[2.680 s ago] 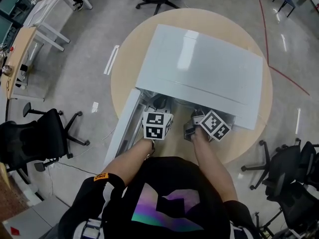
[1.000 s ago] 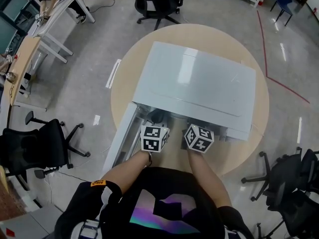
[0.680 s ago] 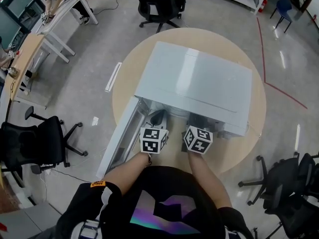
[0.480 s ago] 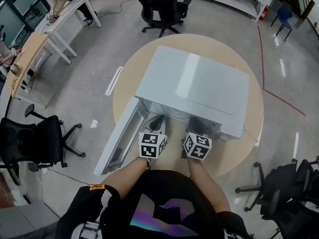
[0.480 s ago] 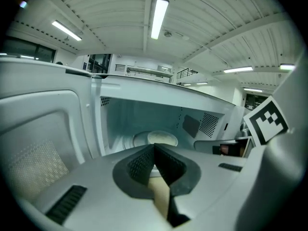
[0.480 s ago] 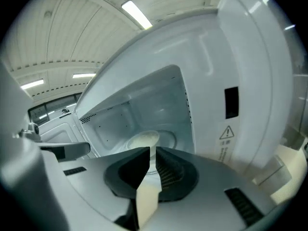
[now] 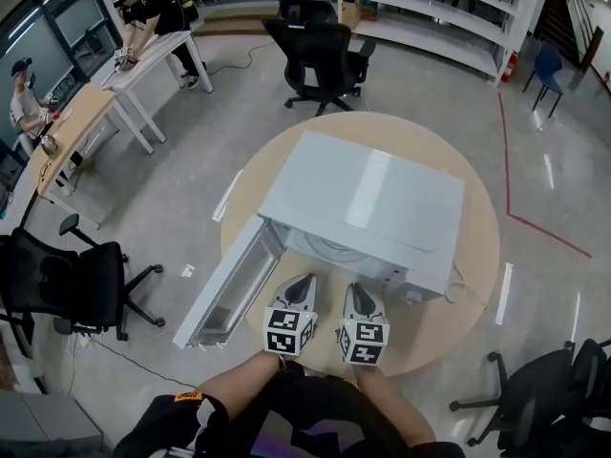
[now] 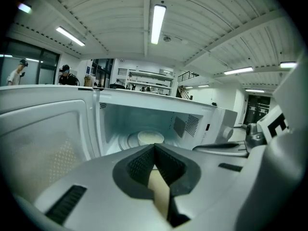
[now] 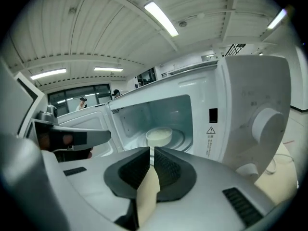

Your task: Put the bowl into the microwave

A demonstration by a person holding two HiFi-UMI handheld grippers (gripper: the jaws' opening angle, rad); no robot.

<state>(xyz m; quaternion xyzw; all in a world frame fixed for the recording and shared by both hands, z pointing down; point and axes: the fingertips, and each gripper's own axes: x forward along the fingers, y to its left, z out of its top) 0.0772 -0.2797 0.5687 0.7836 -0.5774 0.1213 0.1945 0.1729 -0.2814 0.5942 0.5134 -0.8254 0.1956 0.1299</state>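
Seen from above, a person's two forearms reach forward at the near edge of a round bench (image 7: 477, 256). Each hand holds a tool topped by a marker cube. The left tool (image 7: 300, 294) and right tool (image 7: 361, 301) sit side by side, close together, just in front of the microwave (image 7: 368, 198).

Each tool's own camera shows its jaws brought together with nothing between them. The left tool's pads meet in a line. The right tool's show only a thin slit.

The white microwave lies across the middle of the bench, its front facing the near edge. Its door (image 7: 227, 282) stands wide open, swung out past the bench's near-left edge and over the floor.

The bowl (image 9: 159, 135) is a pale, shallow dish. It sits upright on the turntable (image 9: 179, 139) inside the lit cavity, roughly central and apart from both tools. The left gripper view shows it in the same place.

Farther off are office chairs (image 7: 320, 41), desks (image 7: 81, 122) with people (image 7: 143, 8) at them on the left, and shelves (image 7: 430, 17) along the back.

The placing step looks finished, since the bowl rests in the microwave and neither tool holds it. If a move remains, it is probably shutting the door. That would call for the left tool to go out to the door's free edge and push it round until it closes.
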